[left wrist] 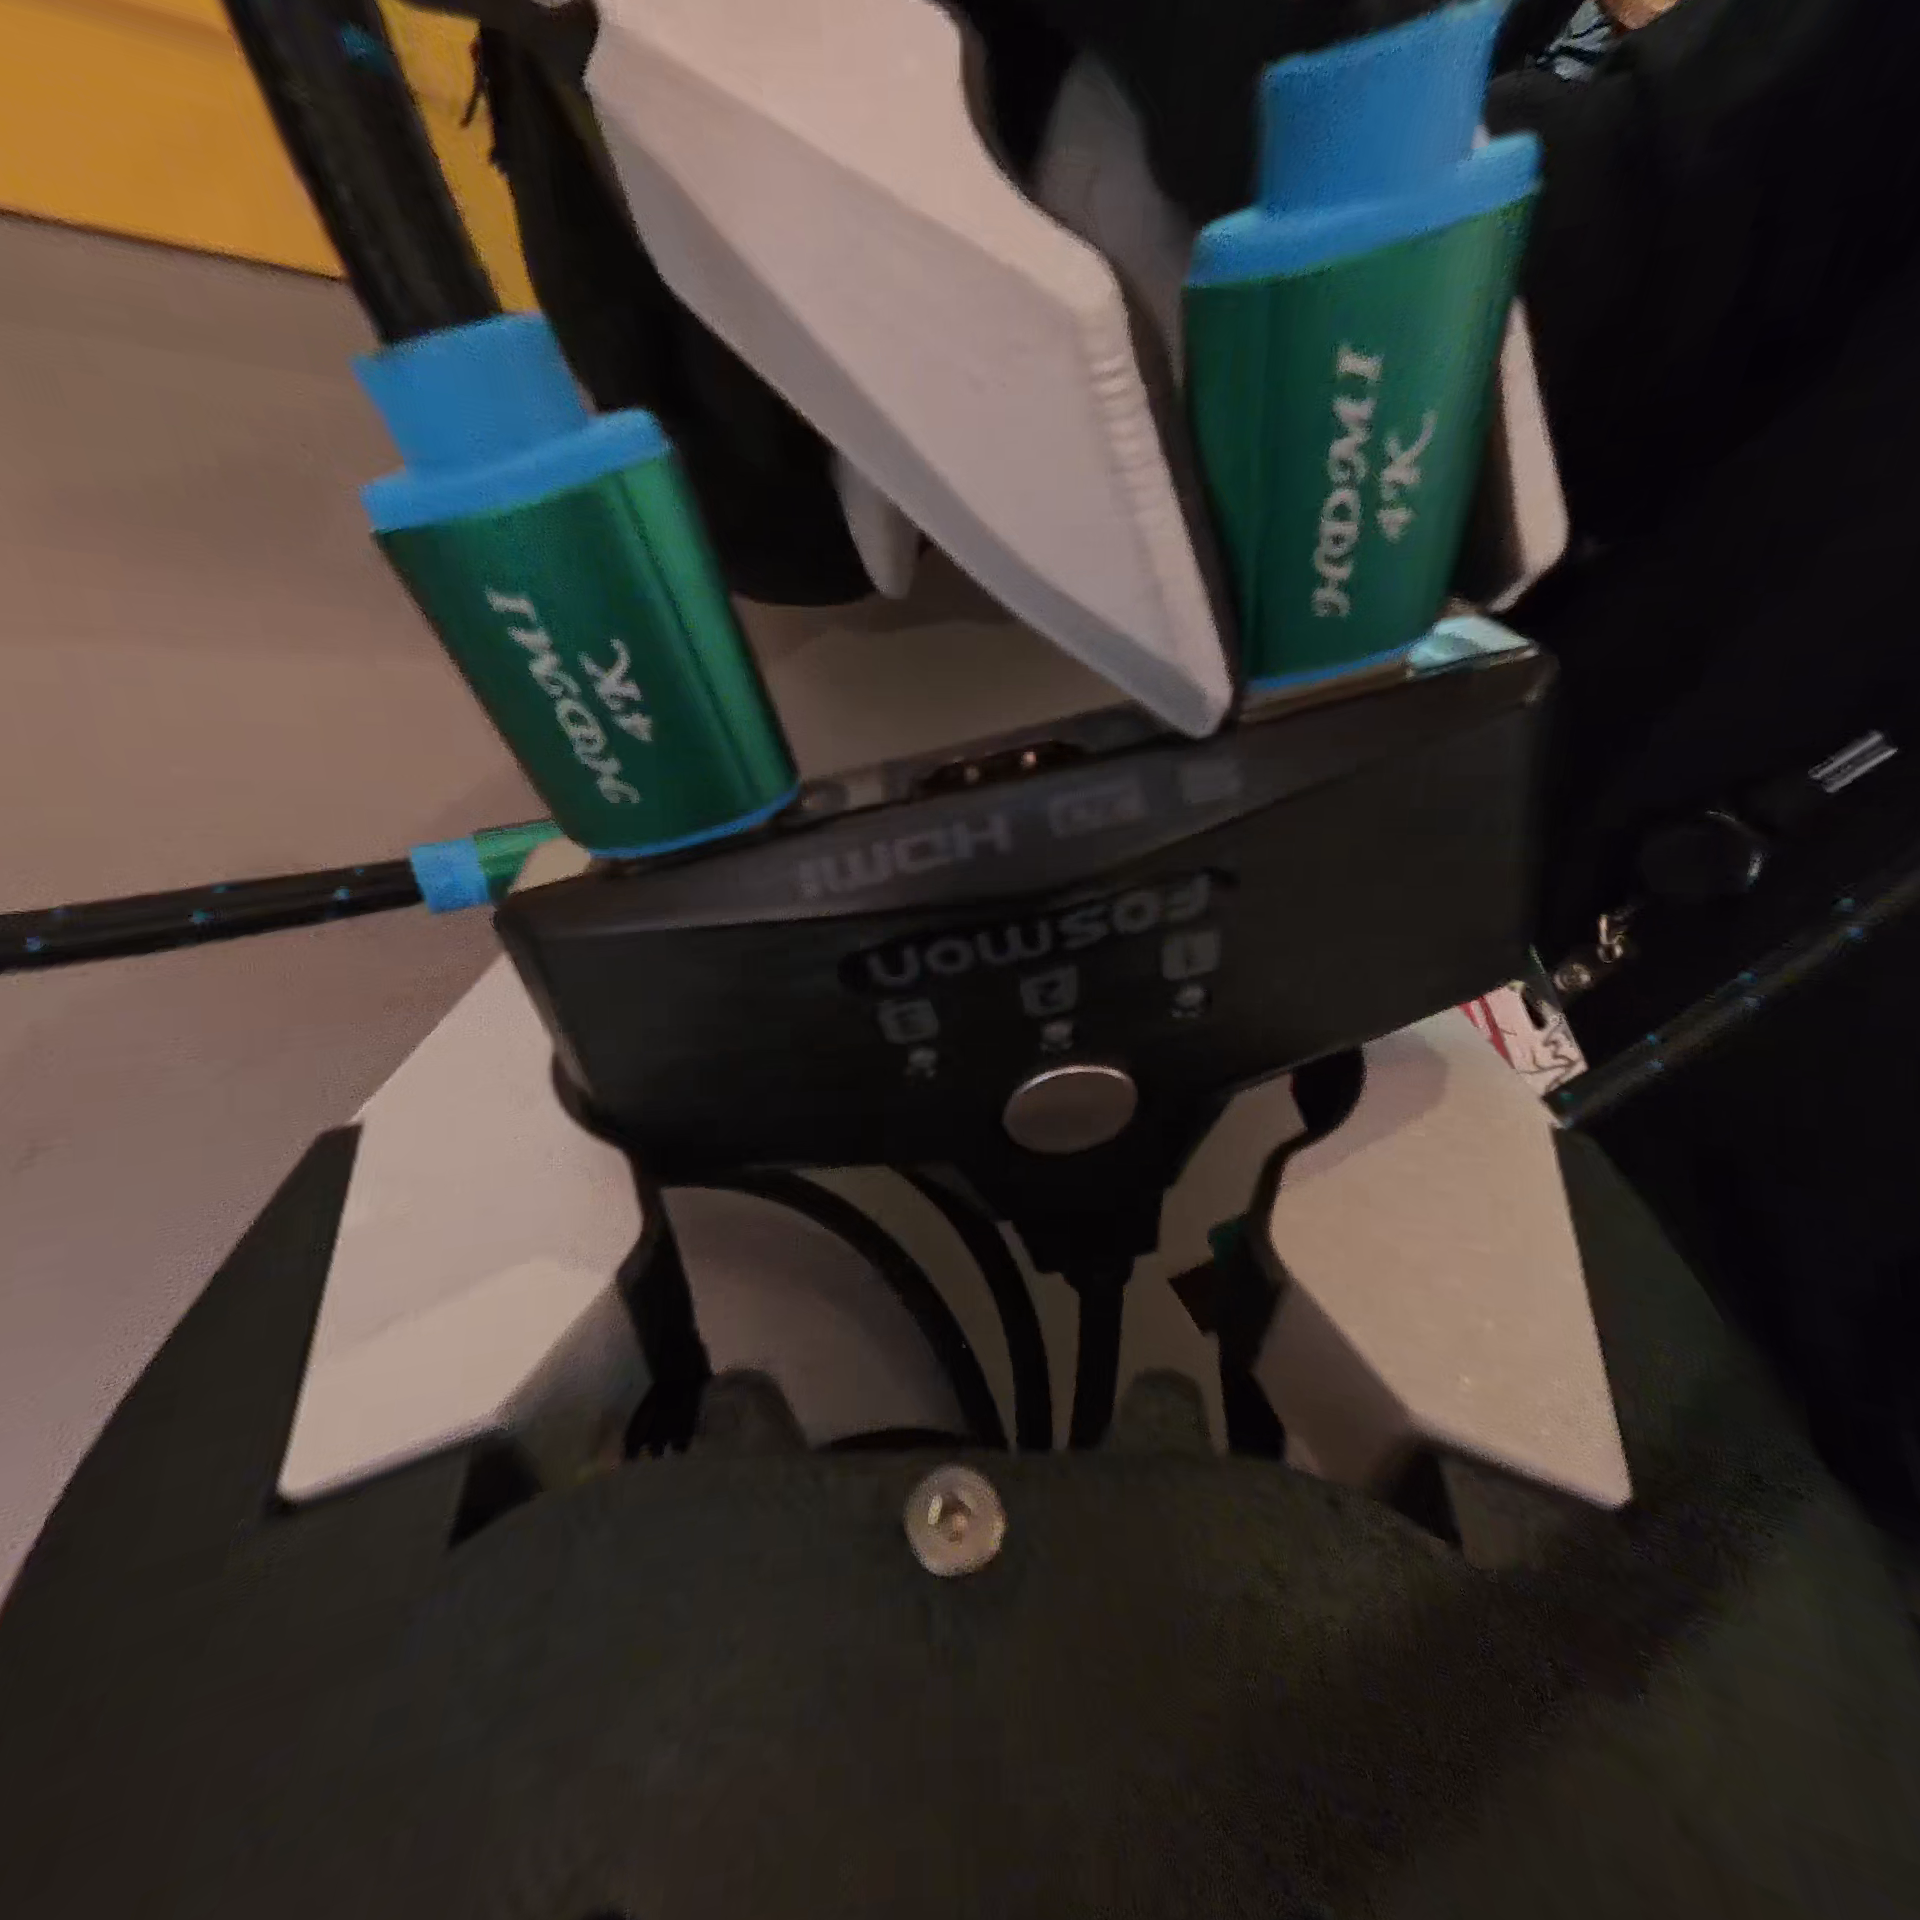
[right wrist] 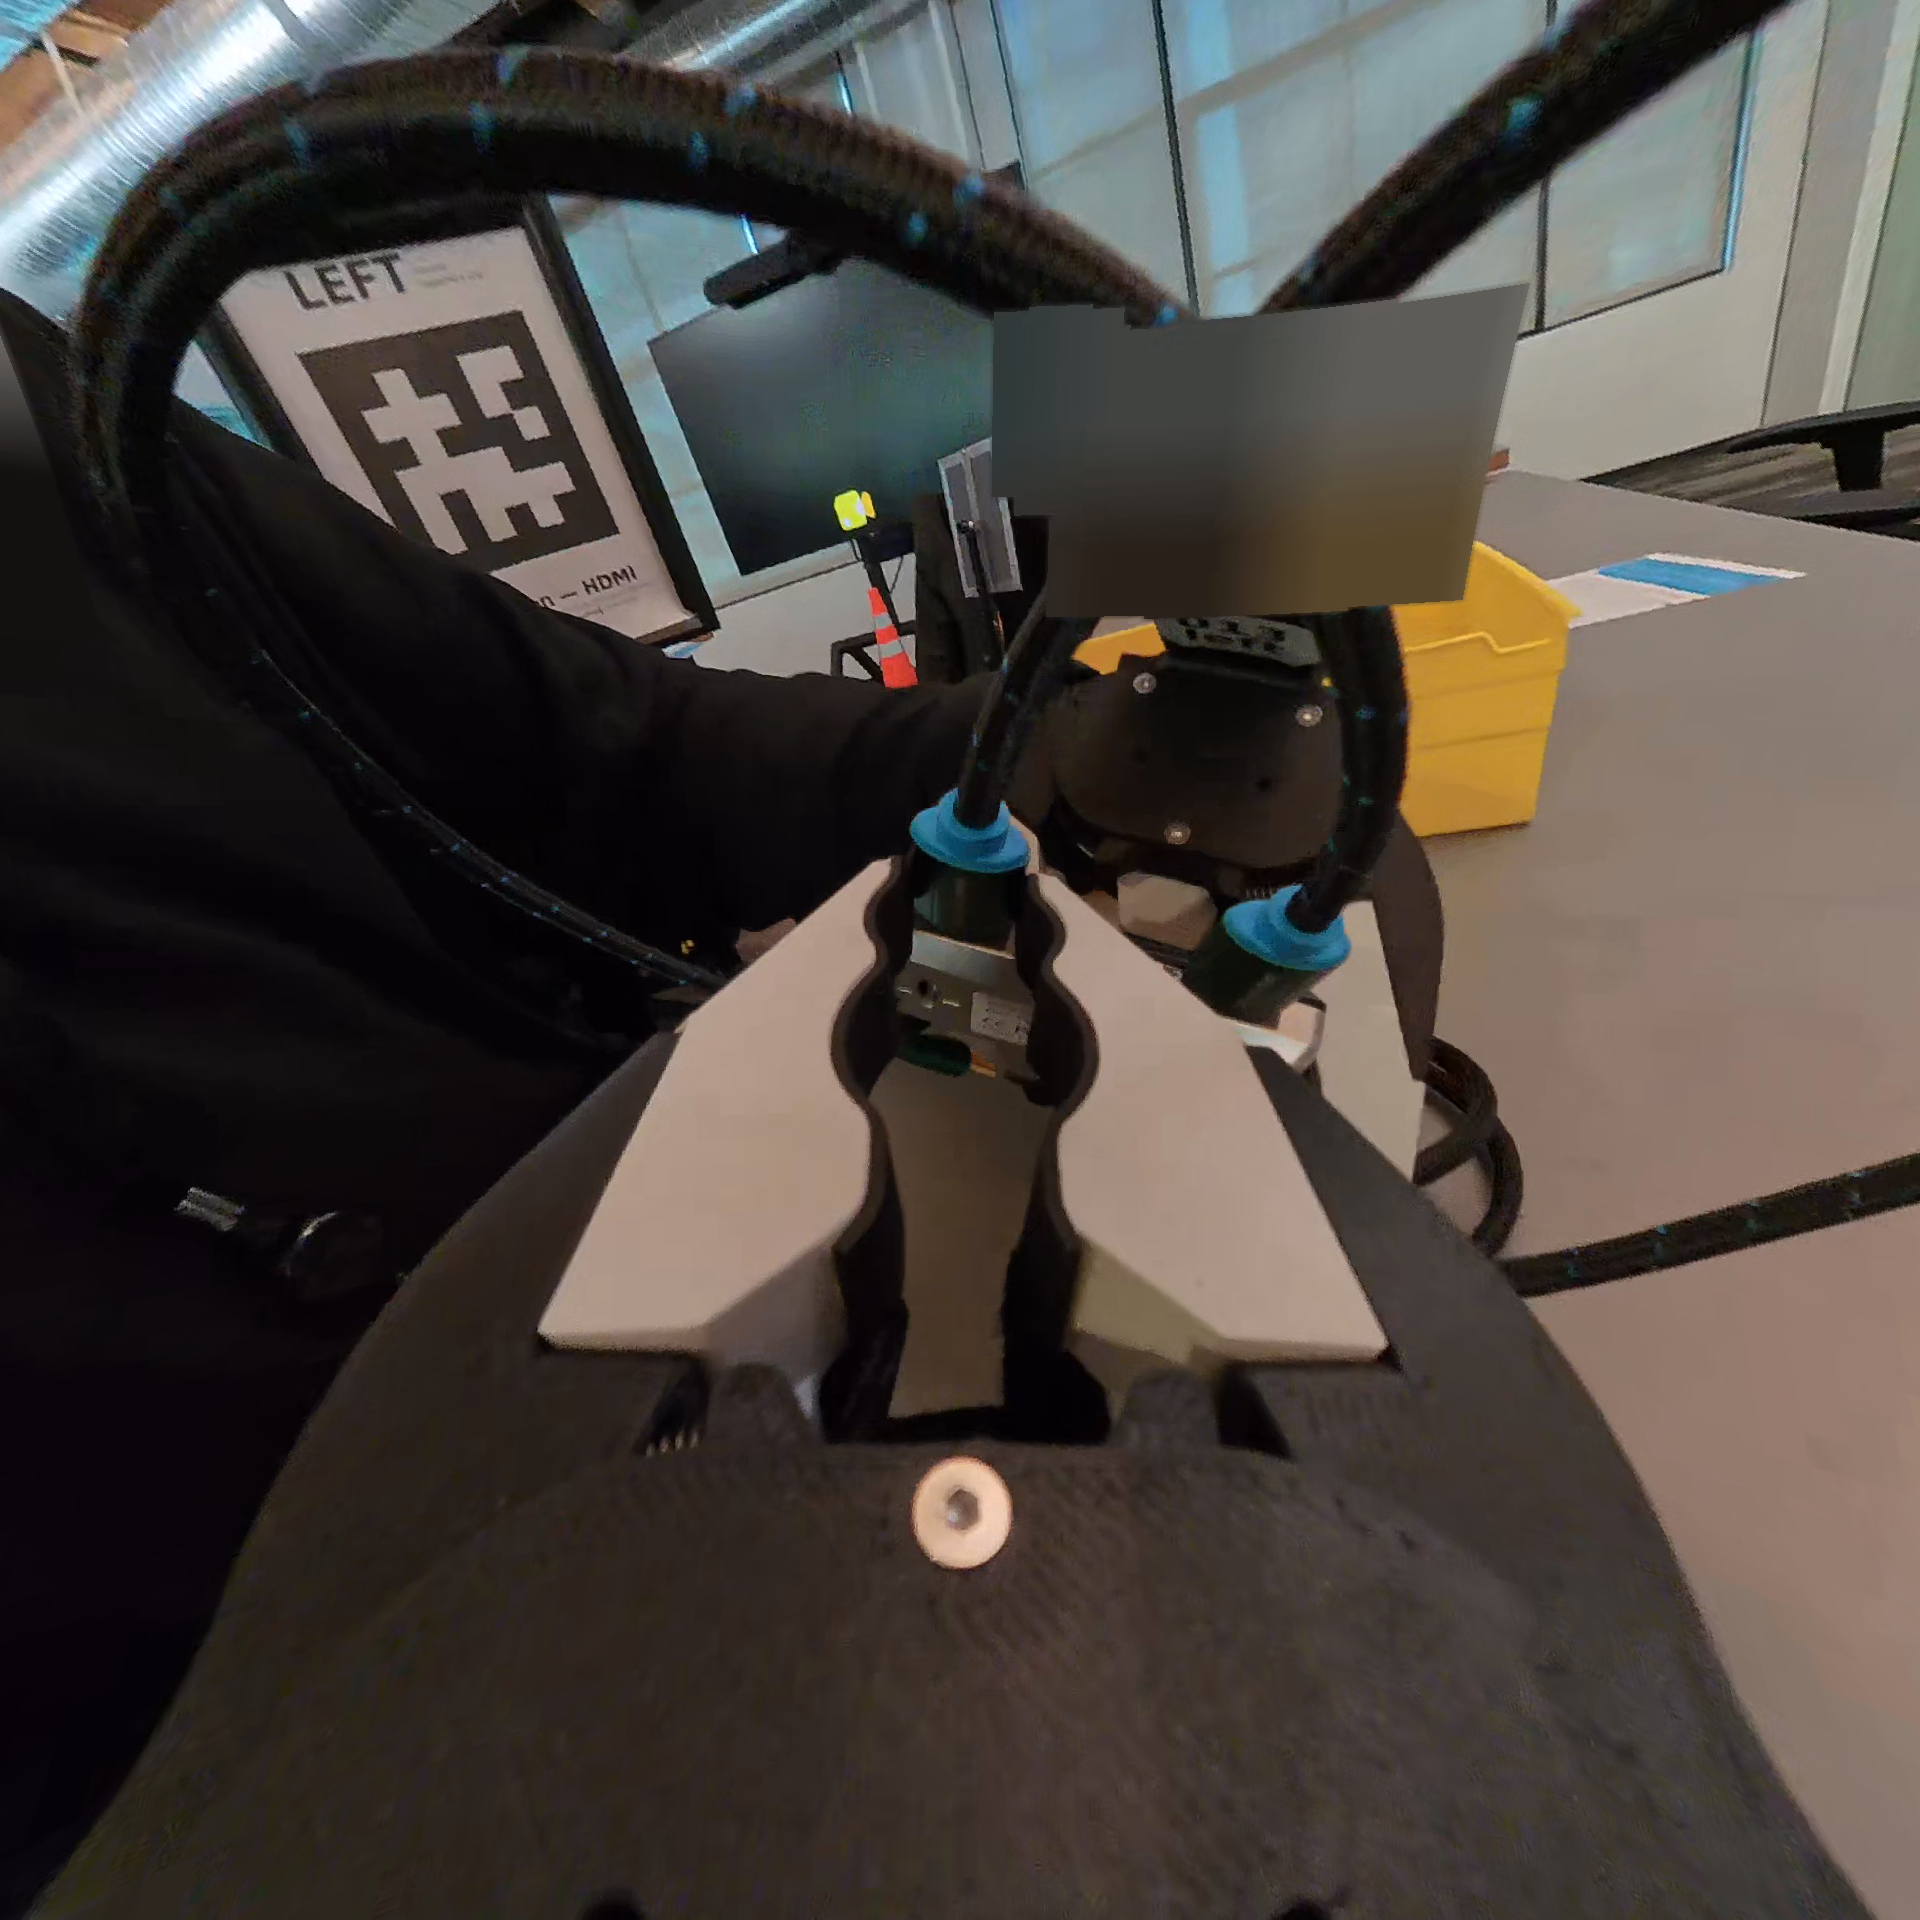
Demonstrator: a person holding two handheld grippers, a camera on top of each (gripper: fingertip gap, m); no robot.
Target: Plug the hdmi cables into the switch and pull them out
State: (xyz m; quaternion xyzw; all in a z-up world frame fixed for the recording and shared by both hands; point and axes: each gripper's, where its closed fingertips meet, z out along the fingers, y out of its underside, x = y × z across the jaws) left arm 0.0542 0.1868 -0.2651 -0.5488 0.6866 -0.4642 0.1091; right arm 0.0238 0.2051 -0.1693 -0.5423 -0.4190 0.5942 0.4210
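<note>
My left gripper (left wrist: 956,1164) is shut on the black HDMI switch (left wrist: 1039,935) and holds it across its width. Two green plugs with blue boots stand in the switch's ports: one on the left (left wrist: 582,644), one on the right (left wrist: 1351,468). The port between them (left wrist: 997,774) is open. My right gripper (right wrist: 966,914) is shut on the right plug (right wrist: 961,894); one of its white fingers (left wrist: 935,416) shows beside that plug. The other plug (right wrist: 1278,956) stands free to the right. A third, thin green plug (left wrist: 488,862) meets the switch's left end.
Black braided cables (right wrist: 623,114) loop overhead and across the grey table (right wrist: 1714,935). A yellow bin (right wrist: 1486,686) stands behind the left gripper's body (right wrist: 1195,769). A person's black sleeve (right wrist: 416,779) fills the left. A marker board (right wrist: 457,436) and a dark monitor (right wrist: 831,416) stand behind. The tips of one gripper are about 9 cm away from the tips of the other.
</note>
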